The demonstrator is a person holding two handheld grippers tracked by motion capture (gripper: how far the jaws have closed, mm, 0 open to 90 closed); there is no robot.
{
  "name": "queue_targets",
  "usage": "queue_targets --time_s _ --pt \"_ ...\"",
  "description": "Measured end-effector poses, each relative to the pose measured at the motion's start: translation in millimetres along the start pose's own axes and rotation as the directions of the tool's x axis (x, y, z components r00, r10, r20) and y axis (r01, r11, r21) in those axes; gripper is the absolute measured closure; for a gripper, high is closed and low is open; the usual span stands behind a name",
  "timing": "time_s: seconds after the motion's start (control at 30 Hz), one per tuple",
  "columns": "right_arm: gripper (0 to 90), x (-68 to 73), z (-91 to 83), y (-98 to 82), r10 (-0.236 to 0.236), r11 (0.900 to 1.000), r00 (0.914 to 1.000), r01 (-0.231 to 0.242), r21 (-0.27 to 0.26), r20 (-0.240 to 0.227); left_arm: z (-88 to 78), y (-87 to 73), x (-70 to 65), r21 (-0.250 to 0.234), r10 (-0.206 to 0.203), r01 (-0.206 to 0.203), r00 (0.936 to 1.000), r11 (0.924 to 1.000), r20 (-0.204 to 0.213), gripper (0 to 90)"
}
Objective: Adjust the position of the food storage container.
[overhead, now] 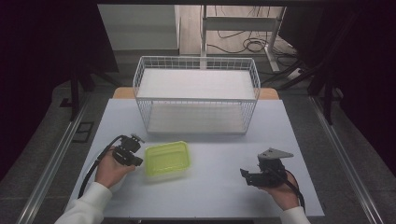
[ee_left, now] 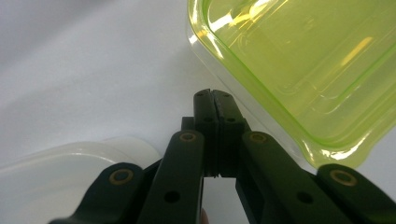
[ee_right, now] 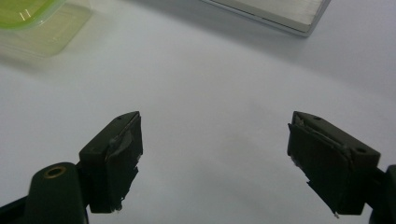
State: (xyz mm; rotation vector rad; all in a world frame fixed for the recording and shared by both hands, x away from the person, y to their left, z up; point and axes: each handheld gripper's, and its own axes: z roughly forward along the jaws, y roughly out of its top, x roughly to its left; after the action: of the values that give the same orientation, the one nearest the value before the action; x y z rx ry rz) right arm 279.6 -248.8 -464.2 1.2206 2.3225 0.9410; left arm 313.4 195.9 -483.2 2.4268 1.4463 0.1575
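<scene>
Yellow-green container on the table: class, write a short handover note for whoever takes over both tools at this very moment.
Left tool: shut, holding nothing, tip right beside the rim of the yellow-green container.
Right tool: open, nothing between its pads, over bare table well to the container's right.
Container: lying on the table in front of the white wire basket.
Done: left tool brought up to the container.
Left: probably open it, grasp the rim and move the container.

Left tongs (overhead: 138, 161) touch the yellow-green container (overhead: 168, 158); right tongs (overhead: 243, 176) rest apart.
</scene>
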Motion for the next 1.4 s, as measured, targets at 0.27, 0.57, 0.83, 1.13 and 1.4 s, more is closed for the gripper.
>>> queue_targets --time_s 0.27,0.57,0.83,1.13,1.4 --pt "18.4 0.6 1.8 0.0 -0.006 1.000 1.0000 0.006 0.008 0.000 5.5 10.0 -4.7 0.002 0.006 -0.006 0.9998 1.0000 0.020 89.2" --pt "18.3 1.1 2.2 0.1 -0.008 1.000 1.0000 0.008 0.012 -0.002 13.0 28.3 -18.3 -0.018 0.013 -0.012 0.9993 0.9998 0.035 89.3" --pt "18.3 0.0 2.3 -0.5 -0.006 1.000 1.0000 0.006 0.017 0.001 19.0 44.8 -35.5 -0.046 0.031 -0.029 0.9983 0.9985 0.050 89.4" --pt "18.2 0.6 2.7 -1.0 -0.006 1.000 1.0000 0.006 0.026 0.005 25.0 56.0 -48.4 -0.086 0.025 -0.019 0.9974 0.9961 0.068 89.7" --pt "18.1 0.8 2.3 -1.5 -0.007 1.000 0.9998 0.006 0.019 0.016 25.5 53.4 -45.4 -0.114 -0.005 0.022 0.9882 0.9932 0.153 89.3"
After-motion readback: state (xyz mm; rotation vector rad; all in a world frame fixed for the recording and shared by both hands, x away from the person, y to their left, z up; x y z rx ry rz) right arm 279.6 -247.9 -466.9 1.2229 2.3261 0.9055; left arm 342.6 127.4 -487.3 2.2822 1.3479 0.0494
